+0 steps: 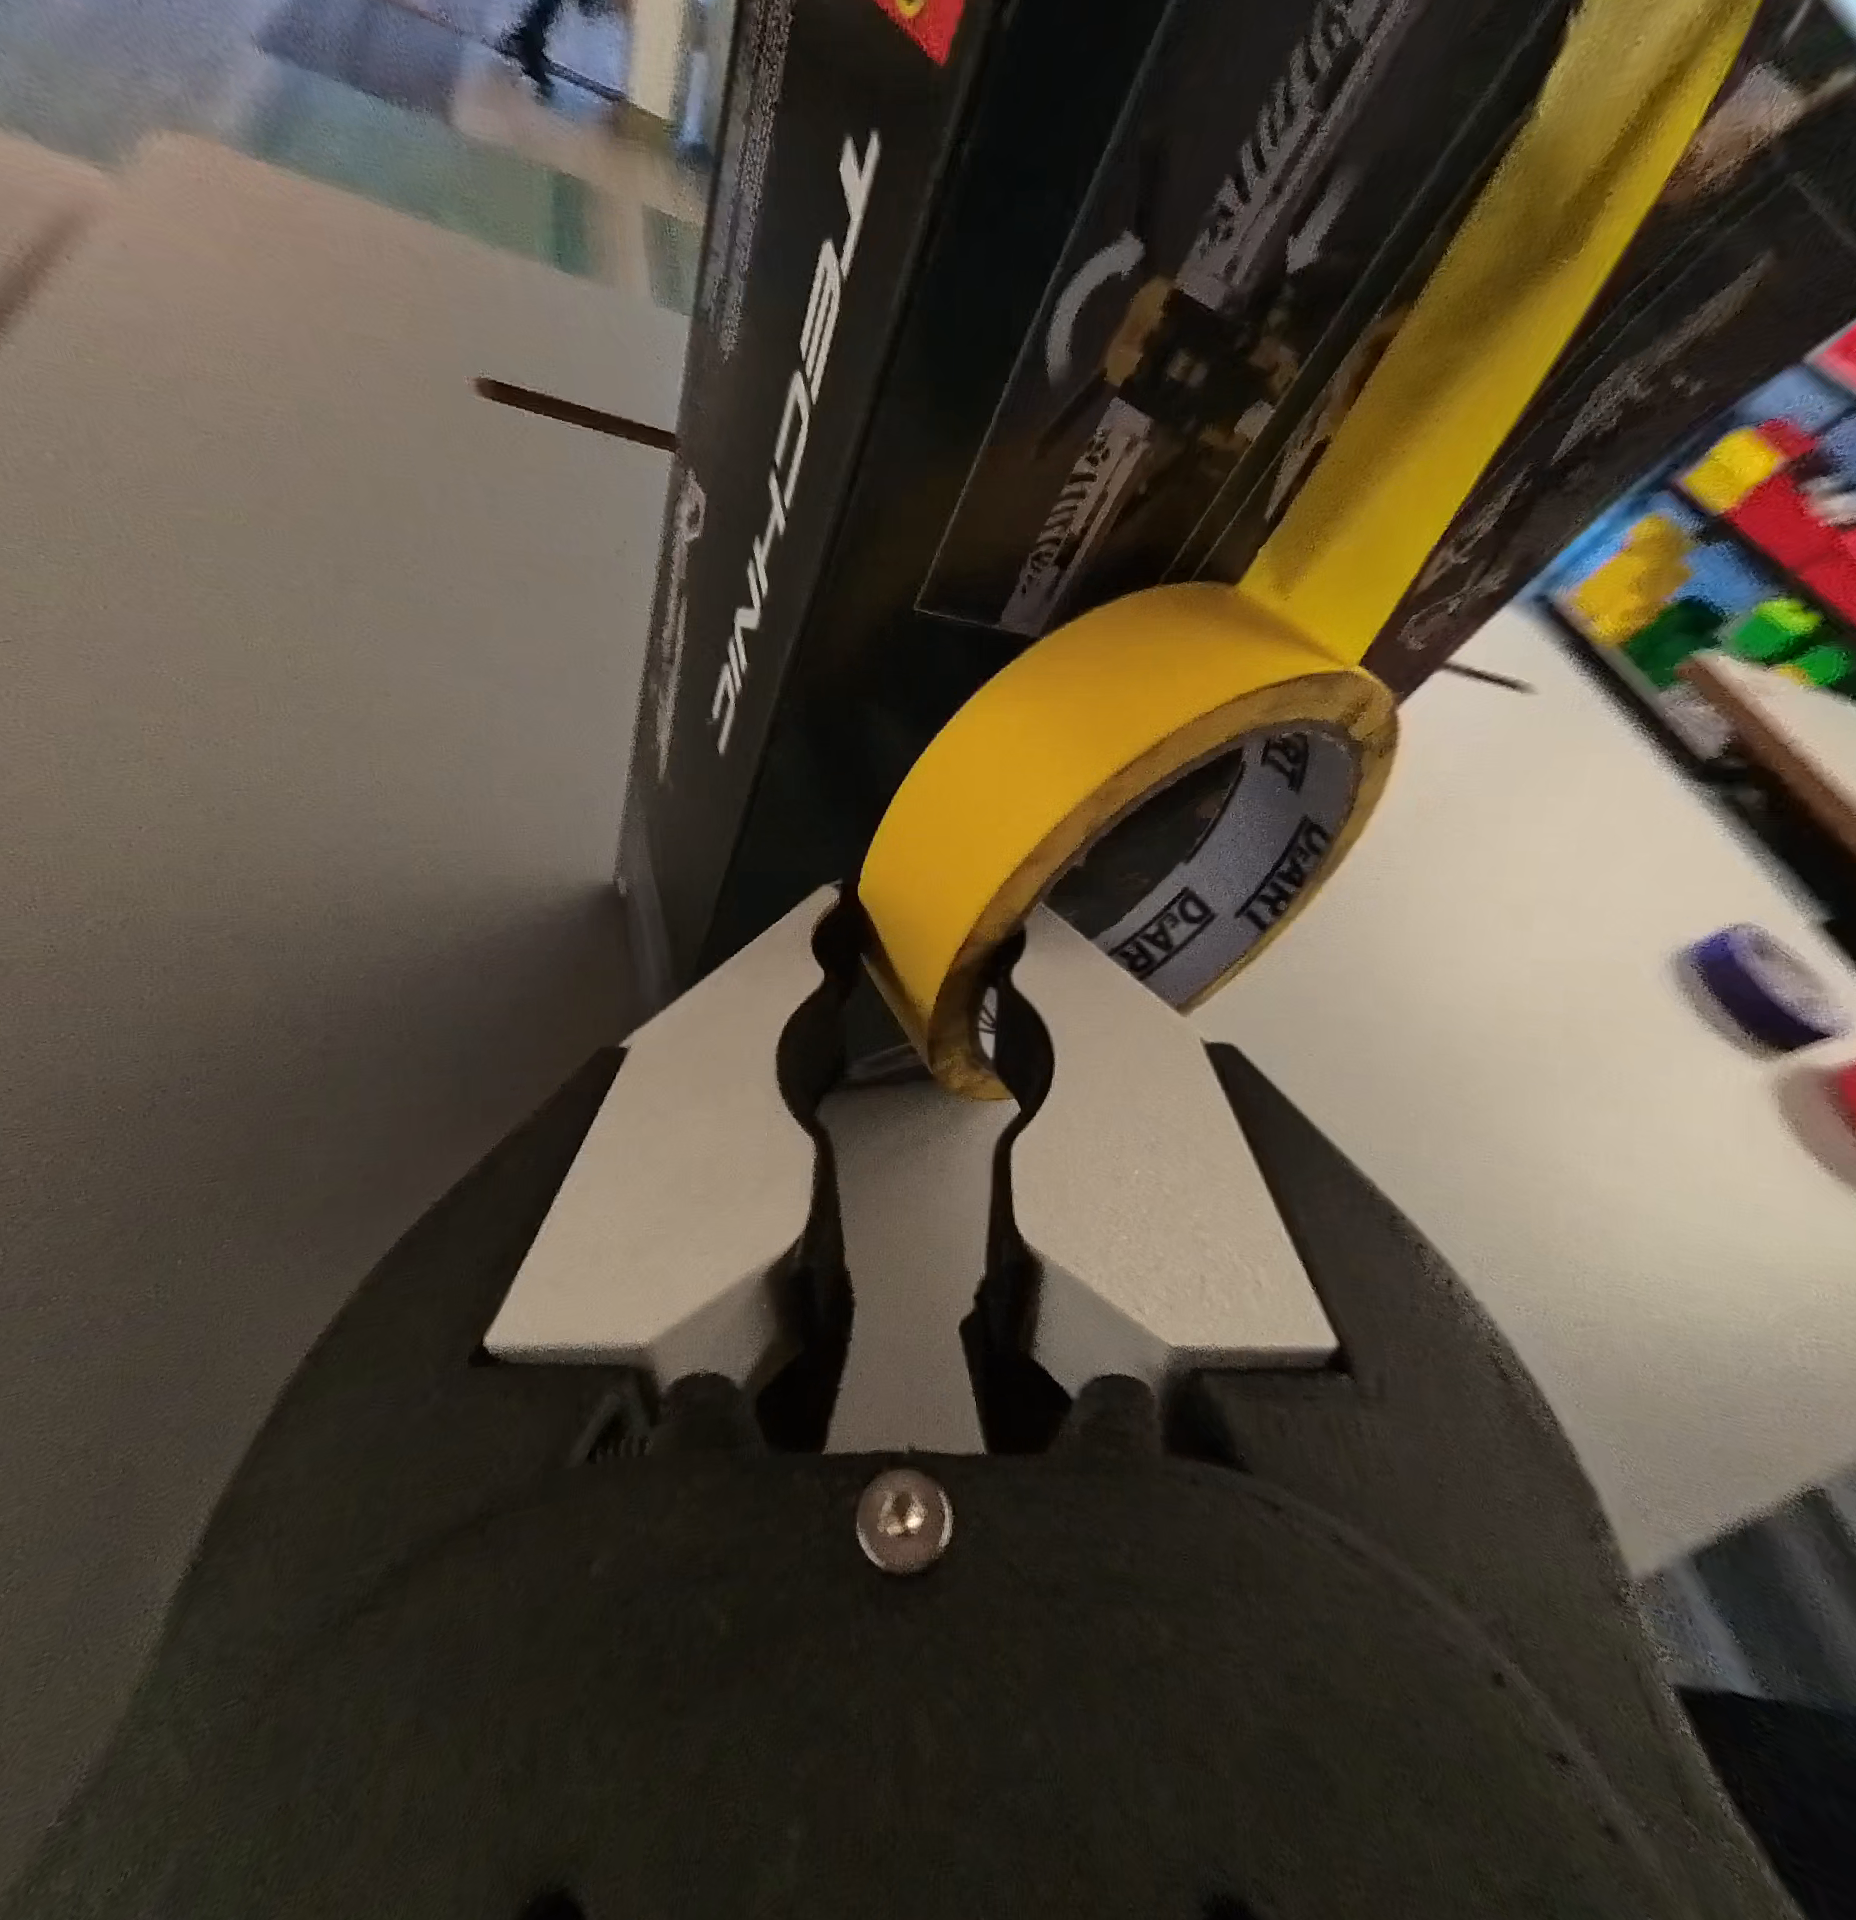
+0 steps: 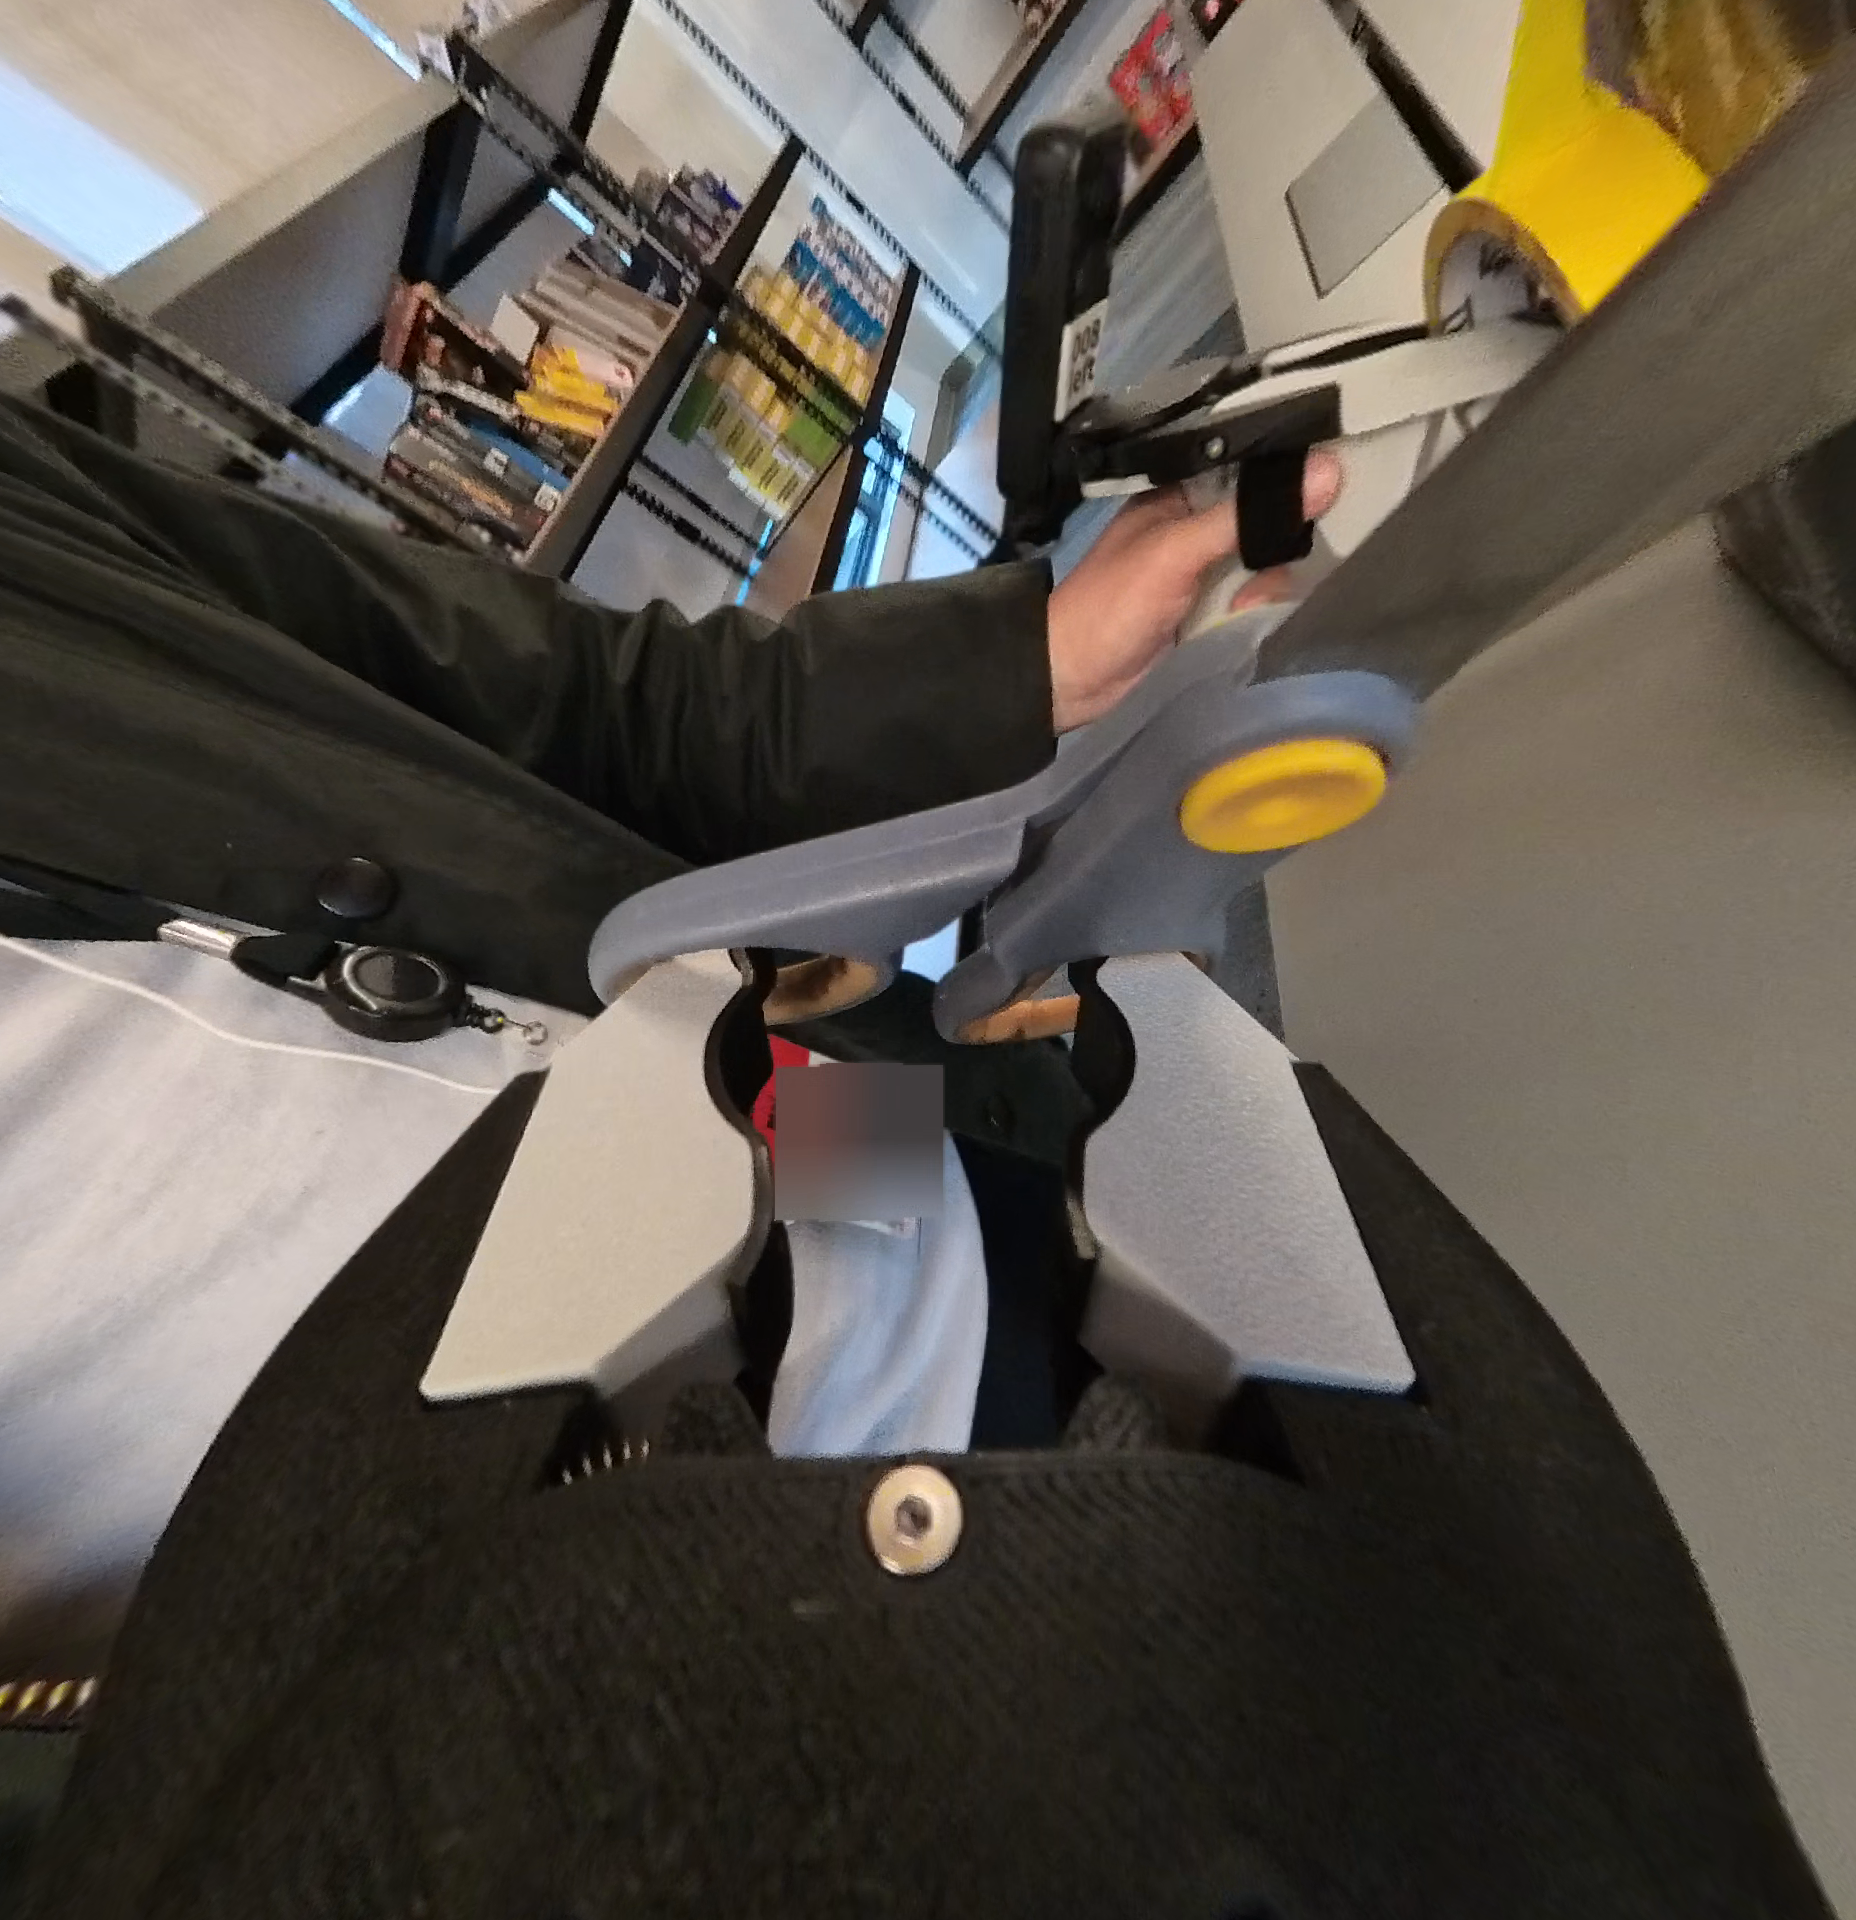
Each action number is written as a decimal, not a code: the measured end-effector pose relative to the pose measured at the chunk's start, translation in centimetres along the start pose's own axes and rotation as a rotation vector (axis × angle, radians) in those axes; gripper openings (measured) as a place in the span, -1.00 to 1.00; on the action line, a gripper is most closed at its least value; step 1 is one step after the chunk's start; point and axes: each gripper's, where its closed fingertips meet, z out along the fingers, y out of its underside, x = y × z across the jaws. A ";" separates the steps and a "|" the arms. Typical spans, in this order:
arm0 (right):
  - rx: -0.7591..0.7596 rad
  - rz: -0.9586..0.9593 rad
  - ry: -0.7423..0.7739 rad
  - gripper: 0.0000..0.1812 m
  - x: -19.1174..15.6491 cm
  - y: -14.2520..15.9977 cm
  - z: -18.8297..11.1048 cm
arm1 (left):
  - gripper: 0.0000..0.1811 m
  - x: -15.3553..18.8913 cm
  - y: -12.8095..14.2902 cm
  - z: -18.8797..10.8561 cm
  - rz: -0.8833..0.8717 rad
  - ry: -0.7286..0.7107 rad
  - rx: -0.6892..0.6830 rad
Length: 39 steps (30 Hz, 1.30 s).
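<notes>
My left gripper point(image 1: 934, 935) is shut on the rim of a yellow tape roll point(image 1: 1059, 758). A strip of yellow tape point(image 1: 1475, 343) runs from the roll up across a black cardboard box point(image 1: 799, 468) standing on the white table point(image 1: 280, 727). My right gripper point(image 2: 919, 987) is shut on the grey handles of a pair of scissors point(image 2: 1007, 862) with a yellow pivot point(image 2: 1282, 795). The scissor blade point(image 2: 1578, 364) points up and right, towards the yellow roll point(image 2: 1589, 197). The blade tips are out of view. A person's hand point(image 2: 1121, 603) holds the left gripper's handle.
A purple tape roll point(image 1: 1760, 987) and a red roll point(image 1: 1849, 1112) lie on the table at the right. Coloured bins point(image 1: 1755, 540) stand behind them. Black shelving point(image 2: 695, 343) with boxes fills the background. A dark sleeve point(image 2: 488, 707) and a badge reel point(image 2: 384, 982) are close by.
</notes>
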 end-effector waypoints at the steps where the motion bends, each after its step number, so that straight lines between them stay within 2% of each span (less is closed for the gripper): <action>1: -0.017 -0.001 -0.008 -0.38 0.0 0.2 -0.1 | -0.78 -0.2 0.1 -0.2 0.027 -0.043 -0.003; 10: -0.246 -0.021 -0.165 -0.38 -1.2 2.5 -0.9 | -0.85 -1.0 -0.9 -4.8 0.190 -0.582 0.052; 17: -0.525 -0.030 -0.306 -0.40 -1.5 4.8 -1.6 | -0.87 0.6 0.2 -6.4 0.148 -0.832 0.065; 23: -0.669 -0.059 -0.400 -0.43 -1.9 5.0 -2.1 | -0.87 1.4 0.9 -6.8 0.059 -0.928 0.083; 29: -0.621 -0.005 -0.449 -0.46 -1.5 2.2 -1.7 | -0.87 1.4 0.7 -6.6 0.036 -0.971 0.067; 32: -0.591 0.013 -0.479 -0.46 -1.4 0.9 -1.7 | -0.87 1.5 1.0 -6.1 0.019 -0.953 0.065; 36: -0.618 -0.024 -0.410 -0.46 0.1 0.9 -1.7 | -0.84 1.5 1.4 -5.0 -0.002 -0.895 0.092; 39: -0.659 -0.035 -0.380 -0.46 0.9 1.2 -2.0 | -0.72 1.9 1.5 -4.1 -0.033 -0.828 0.123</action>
